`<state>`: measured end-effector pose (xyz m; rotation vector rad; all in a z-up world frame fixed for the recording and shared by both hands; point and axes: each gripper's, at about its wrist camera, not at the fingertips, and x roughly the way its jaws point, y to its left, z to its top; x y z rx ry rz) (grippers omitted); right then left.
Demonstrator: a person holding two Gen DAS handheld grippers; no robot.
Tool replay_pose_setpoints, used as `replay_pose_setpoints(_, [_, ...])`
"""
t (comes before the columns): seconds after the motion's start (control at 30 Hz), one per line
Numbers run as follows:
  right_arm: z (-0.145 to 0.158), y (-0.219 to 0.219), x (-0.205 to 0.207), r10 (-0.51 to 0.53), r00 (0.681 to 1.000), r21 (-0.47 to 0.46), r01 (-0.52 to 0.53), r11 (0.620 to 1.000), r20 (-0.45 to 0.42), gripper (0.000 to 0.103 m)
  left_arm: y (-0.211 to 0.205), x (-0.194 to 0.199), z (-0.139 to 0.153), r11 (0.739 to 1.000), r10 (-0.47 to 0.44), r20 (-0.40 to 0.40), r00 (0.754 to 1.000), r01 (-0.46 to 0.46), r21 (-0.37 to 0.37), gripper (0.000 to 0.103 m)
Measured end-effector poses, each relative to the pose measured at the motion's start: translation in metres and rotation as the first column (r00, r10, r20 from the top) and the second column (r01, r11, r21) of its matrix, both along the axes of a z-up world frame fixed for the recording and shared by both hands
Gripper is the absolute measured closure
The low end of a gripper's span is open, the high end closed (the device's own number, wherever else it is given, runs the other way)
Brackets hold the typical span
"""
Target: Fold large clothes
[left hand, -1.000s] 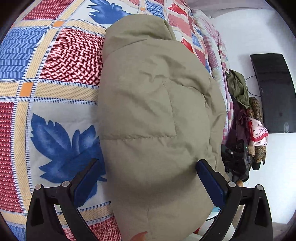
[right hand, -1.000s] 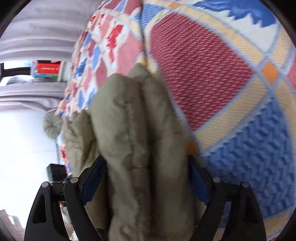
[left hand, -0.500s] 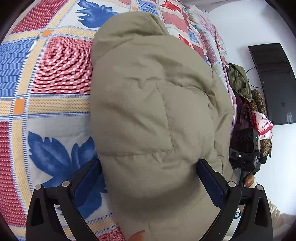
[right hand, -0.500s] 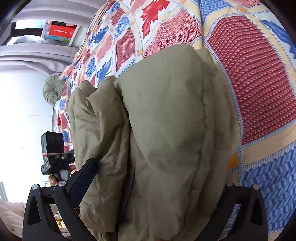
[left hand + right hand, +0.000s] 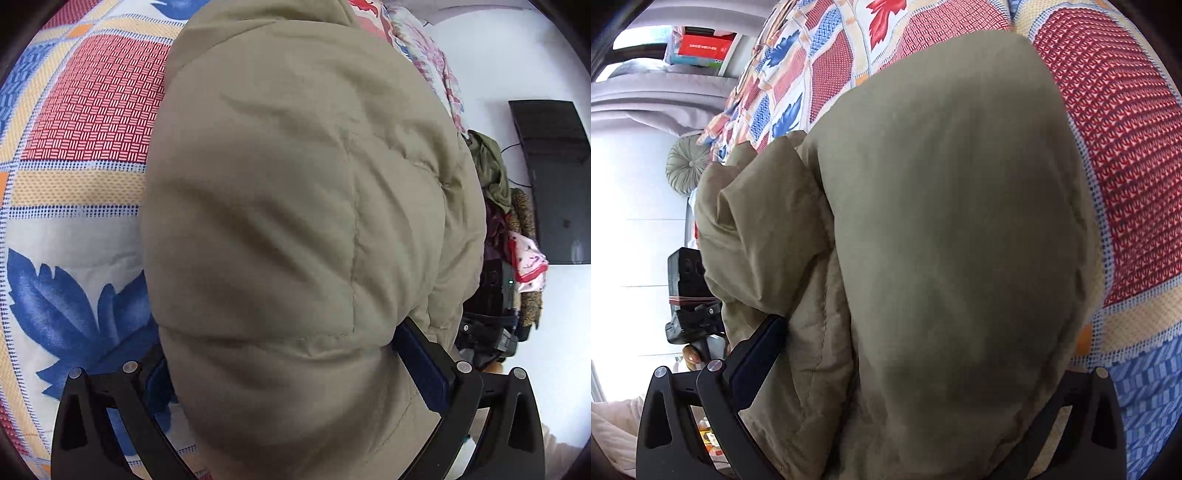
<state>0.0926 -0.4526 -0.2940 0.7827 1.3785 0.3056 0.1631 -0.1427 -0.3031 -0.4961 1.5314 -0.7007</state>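
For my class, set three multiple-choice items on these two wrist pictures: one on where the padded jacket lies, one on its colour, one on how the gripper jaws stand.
1. The puffy quilted jacket lies on:
A. a patchwork leaf-print bedspread
B. a wooden floor
C. a glass desk

2. The jacket is:
A. navy
B. khaki-olive
C. white

3. The jaws of the left gripper and right gripper are:
A. spread wide around the jacket
B. shut on nothing
C. far above the jacket

Answers: 1 A, printed bedding borders the jacket; 2 B, plain in both views; 3 A, jacket bulges between each pair.

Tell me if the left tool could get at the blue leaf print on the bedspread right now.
Probably not: the left tool has its jaws wide around the bulky jacket, which fills the gap. The leaf lies bare beside it, so the jacket would have to go first.
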Motion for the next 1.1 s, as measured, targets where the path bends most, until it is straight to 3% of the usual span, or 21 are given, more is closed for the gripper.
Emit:
replay_pose_setpoints(0.13, [0.0, 0.005, 0.004, -0.019, 0.999, -0.029, 0.018, 0.999, -0.037, 0.0, -0.011, -0.007, 0.016, 0.998, -0.004, 0.073, 0.997, -0.001, 0.068, 0.006])
replay_pose_setpoints(0.2, [0.002, 0.004, 0.004, -0.034, 0.998, -0.042, 0.032, 0.999, -0.047, 0.005, -0.014, -0.011, 0.027, 0.996, -0.017, 0.123, 0.992, 0.006, 0.09, 0.018])
replay_pose_setpoints(0.27, [0.009, 0.004, -0.001, -0.043, 0.998, -0.032, 0.042, 0.999, -0.037, 0.022, -0.016, -0.016, 0.039, 0.995, -0.039, 0.169, 0.985, 0.023, 0.093, 0.025])
replay_pose_setpoints(0.3, [0.013, 0.003, -0.002, -0.051, 0.998, -0.019, 0.05, 0.999, -0.03, 0.036, -0.015, -0.018, 0.044, 0.995, -0.047, 0.184, 0.982, 0.031, 0.09, 0.028])
replay_pose_setpoints(0.33, [0.018, 0.004, -0.004, -0.058, 0.998, -0.016, 0.057, 0.998, -0.023, 0.04, -0.014, -0.019, 0.048, 0.996, -0.053, 0.191, 0.98, 0.038, 0.082, 0.03])
replay_pose_setpoints(0.4, [0.029, 0.009, -0.006, -0.058, 0.998, -0.013, 0.058, 0.998, -0.003, 0.062, -0.009, -0.018, 0.057, 0.997, -0.053, 0.195, 0.979, 0.043, 0.056, 0.032])
replay_pose_setpoints(0.43, [0.036, 0.013, -0.005, -0.053, 0.999, -0.018, 0.053, 0.998, 0.007, 0.066, -0.007, -0.018, 0.062, 0.998, -0.051, 0.197, 0.979, 0.043, 0.045, 0.032])
replay_pose_setpoints(0.8, [0.093, 0.084, 0.029, 0.023, 0.992, 0.007, -0.024, 1.0, 0.121, 0.069, 0.079, 0.008, 0.117, 0.998, 0.041, 0.286, 0.957, -0.053, 0.035, 0.032])
replay_pose_setpoints(0.97, [0.098, 0.132, 0.068, 0.074, 0.984, 0.036, -0.08, 0.996, 0.161, 0.069, 0.139, 0.04, 0.133, 0.989, 0.092, 0.344, 0.934, -0.127, 0.08, 0.032])
replay_pose_setpoints(1.1, [0.09, 0.172, 0.103, 0.094, 0.98, 0.074, -0.108, 0.991, 0.177, 0.069, 0.193, 0.065, 0.129, 0.975, 0.141, 0.383, 0.913, -0.195, 0.107, 0.032])
